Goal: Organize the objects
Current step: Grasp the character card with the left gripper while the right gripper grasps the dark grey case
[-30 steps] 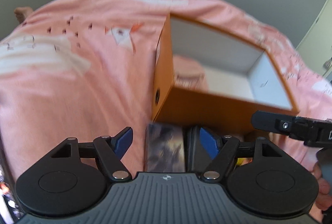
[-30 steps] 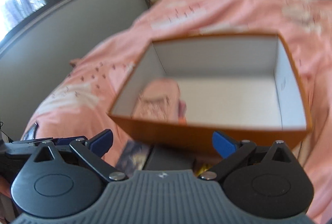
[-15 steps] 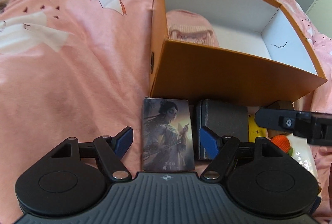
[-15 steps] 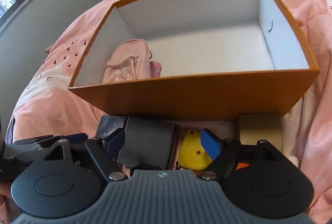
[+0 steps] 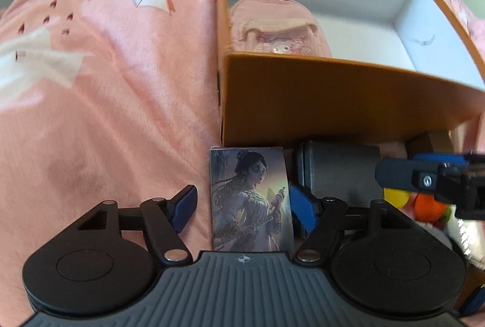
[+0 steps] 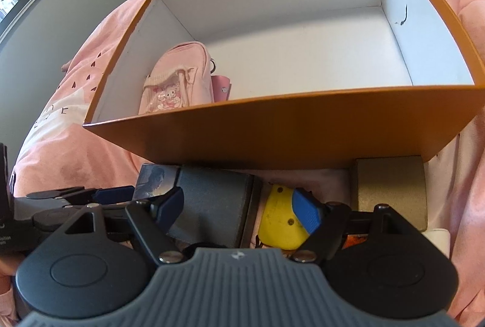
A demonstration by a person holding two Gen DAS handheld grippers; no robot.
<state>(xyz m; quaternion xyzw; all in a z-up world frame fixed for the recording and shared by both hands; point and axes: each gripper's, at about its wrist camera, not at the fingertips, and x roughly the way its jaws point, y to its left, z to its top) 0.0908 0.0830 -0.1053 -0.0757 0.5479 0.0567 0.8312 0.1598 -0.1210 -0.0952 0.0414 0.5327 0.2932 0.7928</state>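
Just below the orange box's near wall lies the picture card, flat between the left gripper's spread, untouching pads. Right gripper, also released after narrowing, straddles the grey case; open pink bedspread lies leftward.

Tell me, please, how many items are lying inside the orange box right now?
1 is visible: a pink pouch in the near left corner of the orange box; its near wall could hide more.
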